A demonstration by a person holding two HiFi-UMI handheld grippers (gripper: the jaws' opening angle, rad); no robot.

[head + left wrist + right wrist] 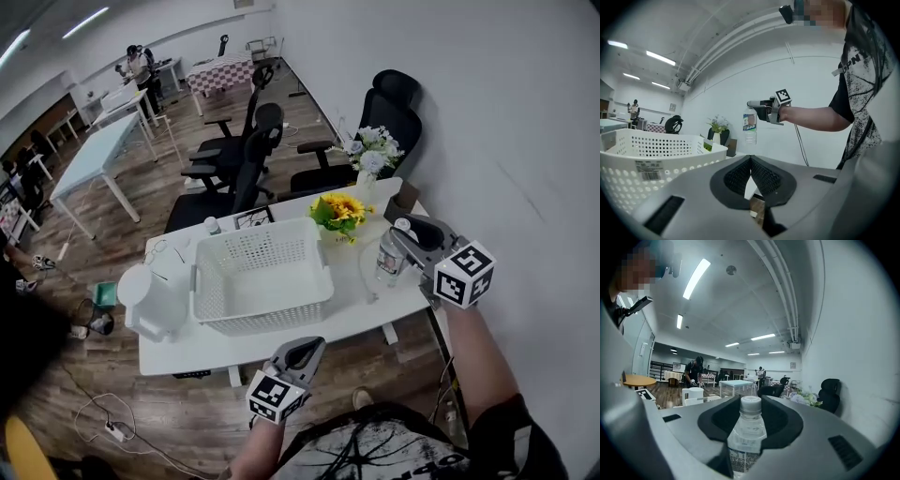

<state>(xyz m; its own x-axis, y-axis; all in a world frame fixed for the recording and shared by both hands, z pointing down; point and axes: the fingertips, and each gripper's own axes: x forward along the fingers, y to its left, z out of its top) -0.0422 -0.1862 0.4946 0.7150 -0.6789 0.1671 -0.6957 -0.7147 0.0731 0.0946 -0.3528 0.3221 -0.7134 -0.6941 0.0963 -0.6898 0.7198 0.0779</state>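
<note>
Head view: at right centre, the right tongs point(403, 239) pinch a water bottle point(388, 262) above the white tabletop point(356, 305), right of the basket point(253, 232). The left tongs point(309, 349) hover at lower centre.

Left gripper view: they are pressed together, empty, and the bottle seems slightly lifted.

Right gripper view: the bottle sits between the jaws.

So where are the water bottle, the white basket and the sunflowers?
water bottle point(746, 433): right gripper view, clear shoulder below cap.
white basket point(267, 315): head view, perforated near wall.
sunflowers point(343, 206): head view, yellow bloom.

Head view steeply downward; gripper views level; bottle point(389, 255) shared.
</note>
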